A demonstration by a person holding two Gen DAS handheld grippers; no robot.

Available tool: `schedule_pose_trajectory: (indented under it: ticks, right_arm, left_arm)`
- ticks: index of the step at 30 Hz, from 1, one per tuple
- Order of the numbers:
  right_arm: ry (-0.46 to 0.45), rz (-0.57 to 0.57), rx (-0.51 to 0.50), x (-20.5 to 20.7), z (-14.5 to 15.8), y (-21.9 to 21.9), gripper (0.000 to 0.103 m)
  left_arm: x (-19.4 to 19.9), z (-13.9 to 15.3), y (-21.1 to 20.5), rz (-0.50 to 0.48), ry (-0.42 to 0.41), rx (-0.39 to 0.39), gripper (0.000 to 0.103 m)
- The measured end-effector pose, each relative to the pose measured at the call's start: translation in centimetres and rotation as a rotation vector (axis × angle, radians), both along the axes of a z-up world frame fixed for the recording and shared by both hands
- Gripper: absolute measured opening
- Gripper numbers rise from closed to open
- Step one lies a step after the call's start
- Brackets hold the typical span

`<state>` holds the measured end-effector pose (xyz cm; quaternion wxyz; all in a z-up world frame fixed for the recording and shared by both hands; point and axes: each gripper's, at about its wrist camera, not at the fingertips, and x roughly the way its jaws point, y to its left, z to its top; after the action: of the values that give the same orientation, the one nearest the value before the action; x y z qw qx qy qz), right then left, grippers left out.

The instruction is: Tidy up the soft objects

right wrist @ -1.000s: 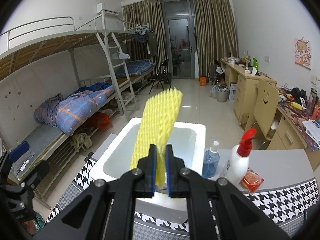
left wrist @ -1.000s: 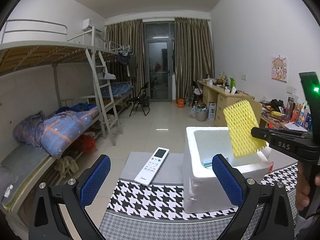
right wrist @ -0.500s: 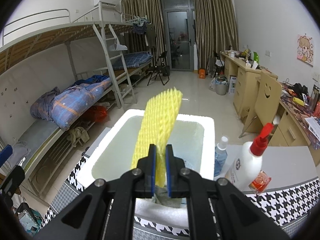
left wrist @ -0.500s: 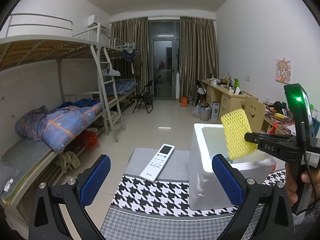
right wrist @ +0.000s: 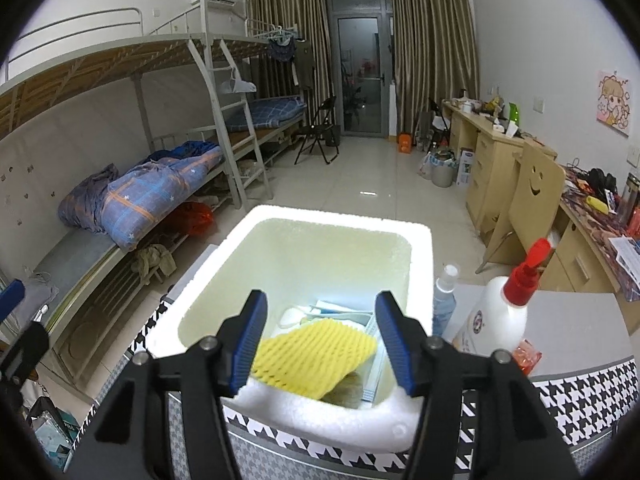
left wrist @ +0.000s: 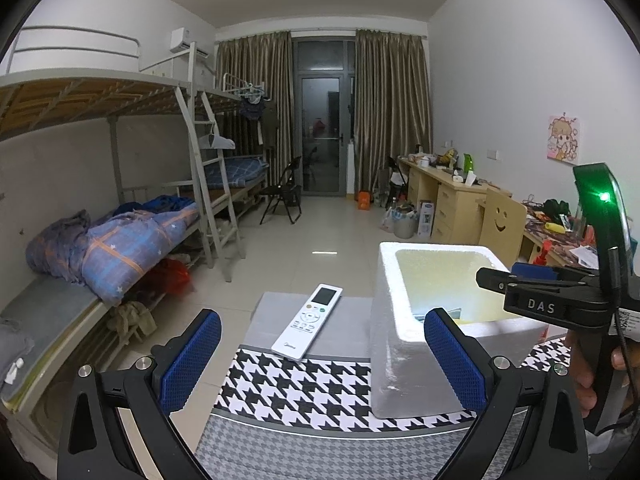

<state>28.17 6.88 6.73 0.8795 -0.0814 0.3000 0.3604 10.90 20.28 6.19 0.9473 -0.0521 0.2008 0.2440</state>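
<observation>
A yellow foam net sleeve (right wrist: pixel 316 354) lies inside the white foam box (right wrist: pixel 348 222), on top of other soft items near the box's front wall. My right gripper (right wrist: pixel 322 344) hovers over the box's near rim; its jaws are opening and its pads touch nothing, with the sleeve lying below the gap. In the left wrist view the right gripper (left wrist: pixel 502 278) reaches over the foam box (left wrist: pixel 384 320) from the right. My left gripper (left wrist: pixel 322 360) stands open and empty over the houndstooth cloth, left of the box.
A white remote control (left wrist: pixel 308 326) lies on the grey tabletop left of the box. A white bottle with a red pump (right wrist: pixel 500 312), a small blue bottle (right wrist: pixel 444 300) and a red packet (right wrist: pixel 528 356) stand right of the box. Bunk beds line the left wall.
My right gripper went from shut on the upright yellow sleeve to open; the sleeve dropped flat into the box. The left gripper stayed put.
</observation>
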Motion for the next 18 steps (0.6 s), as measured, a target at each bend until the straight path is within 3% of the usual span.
schedule_pose_trajectory:
  ticks: [3,7,12,18]
  right_arm:
    - [-0.018,-0.003,0.012,-0.7,0.5,-1.0,0.069]
    - [-0.031,0.002,0.028,-1.8,1.3,-2.4,0.07]
    - [-0.07,0.004,0.051,-3.3,2.3,-3.7,0.091]
    - [-0.094,-0.011,0.074,-4.6,2.9,-5.4,0.092]
  left_arm:
    - [-0.1,0.3,-0.5,-0.011,-0.006,0.003,0.102]
    - [-0.3,0.7,-1.5,-0.029,-0.012,0.007,0.102]
    - [-0.6,0.9,-3.0,-0.055,-0.022,0.001,0.102]
    - [-0.9,1.3,-4.7,-0.081,-0.03,0.005,0.102]
